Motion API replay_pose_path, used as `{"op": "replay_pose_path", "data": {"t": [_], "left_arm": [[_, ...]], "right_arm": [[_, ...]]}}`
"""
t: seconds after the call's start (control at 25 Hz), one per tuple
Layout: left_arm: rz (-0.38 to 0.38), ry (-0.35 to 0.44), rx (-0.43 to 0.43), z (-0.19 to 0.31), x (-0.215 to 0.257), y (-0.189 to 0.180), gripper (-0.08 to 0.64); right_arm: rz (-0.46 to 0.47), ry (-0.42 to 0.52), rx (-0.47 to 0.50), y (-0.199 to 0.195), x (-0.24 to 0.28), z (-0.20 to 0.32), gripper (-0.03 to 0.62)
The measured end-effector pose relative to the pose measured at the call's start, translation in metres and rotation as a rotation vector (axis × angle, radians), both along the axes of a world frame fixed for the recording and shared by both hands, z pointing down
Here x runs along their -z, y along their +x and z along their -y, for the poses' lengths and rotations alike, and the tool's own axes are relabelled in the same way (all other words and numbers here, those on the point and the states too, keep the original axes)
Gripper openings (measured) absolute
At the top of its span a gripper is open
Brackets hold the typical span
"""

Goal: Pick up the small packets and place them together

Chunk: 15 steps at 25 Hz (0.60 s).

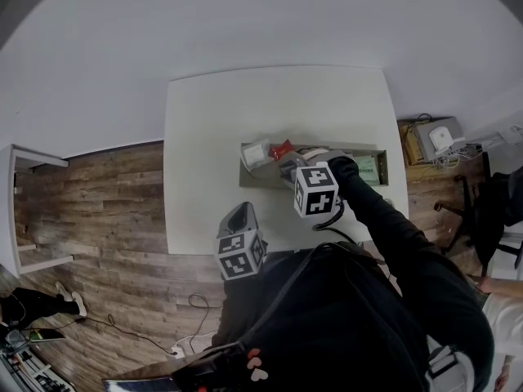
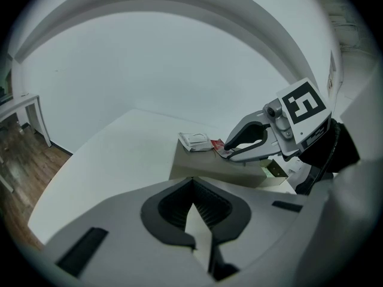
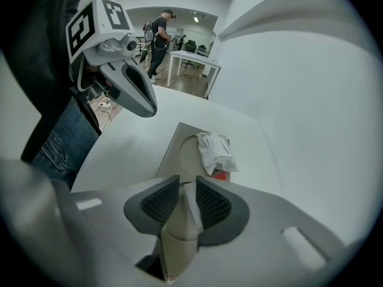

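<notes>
Plainly, one white packet lies beside one red packet.

Your table is matt, smooth white; the floor is grainy wood plank. The tray looks like dull grey card, the white packet crinkled and papery, and your right gripper shows ribbed dark pads on smooth grey plastic
</notes>
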<state>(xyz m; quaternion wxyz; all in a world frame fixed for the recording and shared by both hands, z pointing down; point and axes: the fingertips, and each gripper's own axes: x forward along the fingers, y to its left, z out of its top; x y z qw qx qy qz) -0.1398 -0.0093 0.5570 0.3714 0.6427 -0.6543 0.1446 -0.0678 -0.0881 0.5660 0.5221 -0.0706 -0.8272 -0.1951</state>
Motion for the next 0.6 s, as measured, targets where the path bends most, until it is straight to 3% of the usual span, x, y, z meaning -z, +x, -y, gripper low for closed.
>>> {"op": "replay_pose_path", "data": {"t": [0.24, 0.4, 0.6], "left_arm": [[-0.002, 0.005, -0.024, 0.008, -0.001, 0.006, 0.000], [-0.003, 0.008, -0.059, 0.017, -0.001, 0.018, 0.000], [0.000, 0.010, -0.102, 0.029, 0.001, 0.033, 0.000]], "right_arm": [[0.121, 0.075, -0.108, 0.019, 0.037, 0.030, 0.084], [0.149, 0.100, -0.248, 0.072, 0.057, 0.061, 0.084], [0.108, 0.081, -0.426, 0.156, 0.057, 0.086, 0.084]]}}
